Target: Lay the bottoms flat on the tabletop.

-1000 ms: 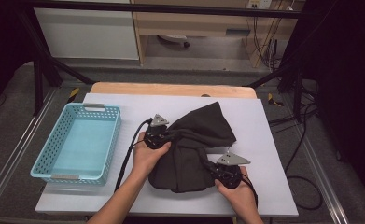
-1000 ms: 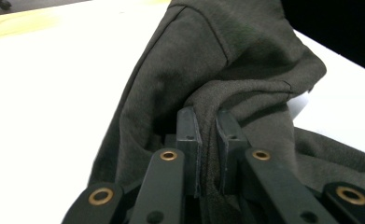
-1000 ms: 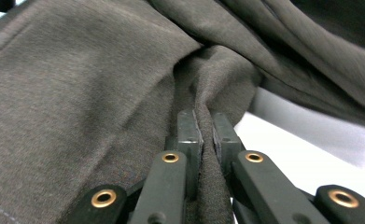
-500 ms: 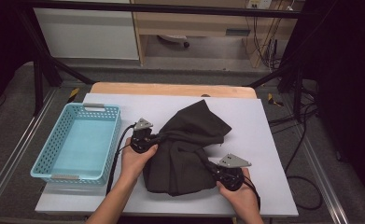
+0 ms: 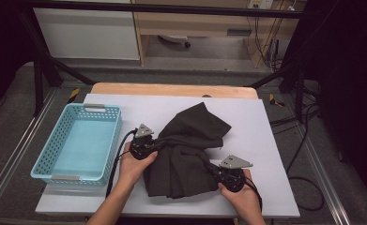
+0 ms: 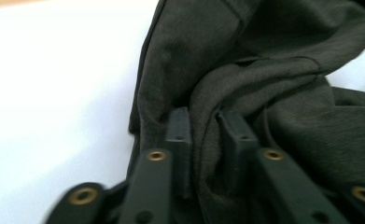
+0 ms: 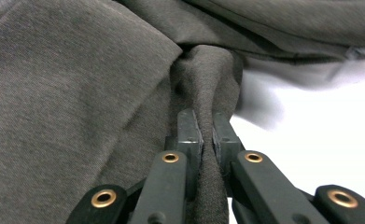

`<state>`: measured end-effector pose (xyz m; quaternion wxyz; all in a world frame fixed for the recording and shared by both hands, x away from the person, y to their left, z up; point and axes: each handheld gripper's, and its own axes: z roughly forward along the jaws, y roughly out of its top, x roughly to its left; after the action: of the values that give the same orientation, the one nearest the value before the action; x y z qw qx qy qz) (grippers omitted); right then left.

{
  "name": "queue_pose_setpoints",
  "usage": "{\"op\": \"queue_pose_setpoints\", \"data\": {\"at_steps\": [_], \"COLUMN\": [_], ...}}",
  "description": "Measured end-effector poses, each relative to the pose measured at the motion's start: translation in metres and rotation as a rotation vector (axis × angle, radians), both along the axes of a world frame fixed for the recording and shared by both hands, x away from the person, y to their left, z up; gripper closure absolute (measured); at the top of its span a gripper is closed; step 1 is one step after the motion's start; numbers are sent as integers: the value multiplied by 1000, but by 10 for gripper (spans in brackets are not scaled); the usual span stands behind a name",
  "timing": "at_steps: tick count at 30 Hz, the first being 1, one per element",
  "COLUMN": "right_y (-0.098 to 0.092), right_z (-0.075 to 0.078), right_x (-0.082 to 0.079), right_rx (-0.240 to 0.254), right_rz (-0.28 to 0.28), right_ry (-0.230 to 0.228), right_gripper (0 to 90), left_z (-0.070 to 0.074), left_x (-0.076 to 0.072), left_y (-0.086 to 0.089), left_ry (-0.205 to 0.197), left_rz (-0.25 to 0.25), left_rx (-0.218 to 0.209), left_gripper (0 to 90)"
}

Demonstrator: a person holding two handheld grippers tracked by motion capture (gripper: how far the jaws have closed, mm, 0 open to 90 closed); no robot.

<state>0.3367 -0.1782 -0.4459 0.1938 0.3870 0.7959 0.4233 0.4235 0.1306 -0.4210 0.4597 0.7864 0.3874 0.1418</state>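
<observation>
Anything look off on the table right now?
Nothing damaged or spilled. The dark garment lies bunched, not flat, beside the blue basket. The left gripper has just been opening, cloth still between its jaws.

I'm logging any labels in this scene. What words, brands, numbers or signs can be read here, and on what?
None can be read.
Dark cloth: no tag or print shows.
Blue basket: no label shows.
Left gripper and right gripper: plain black jaws, brass rivets, no marking.
White table: bare of writing.
Yellow-and-black strips on the floor: hazard stripes, no words.
</observation>
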Motion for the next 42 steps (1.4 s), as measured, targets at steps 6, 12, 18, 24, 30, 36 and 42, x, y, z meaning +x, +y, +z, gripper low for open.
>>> {"op": "queue_pose_setpoints", "data": {"at_steps": [6, 12, 18, 24, 30, 36, 42], "right_y": [2, 5, 7, 7, 7, 7, 7], "right_z": [1, 2, 2, 2, 1, 1, 2], "right_x": [0, 0, -1, 0, 0, 0, -1], "right_rx": [9, 14, 16, 21, 24, 22, 23], "right_rz": [9, 13, 18, 22, 24, 23, 21], "right_ry": [-3, -4, -5, -2, 6, 7, 5], "right_gripper": [852, 852, 852, 850, 848, 847, 847], "left_z": [24, 37, 28, 9, 0, -5, -7], "left_x": [-6, -7, 3, 13, 14, 12, 15], "left_y": [-15, -44, -73, -86, -87, -88, -89], "left_ry": [-87, -129, -116, -45, -8, -16, 1], "left_rz": [-27, -113, -175, -178, -196, -197, -177], "left_rx": [6, 45, 91, 132, 146, 159, 146], "left_gripper": [554, 524, 480, 421, 375, 372, 516]}}
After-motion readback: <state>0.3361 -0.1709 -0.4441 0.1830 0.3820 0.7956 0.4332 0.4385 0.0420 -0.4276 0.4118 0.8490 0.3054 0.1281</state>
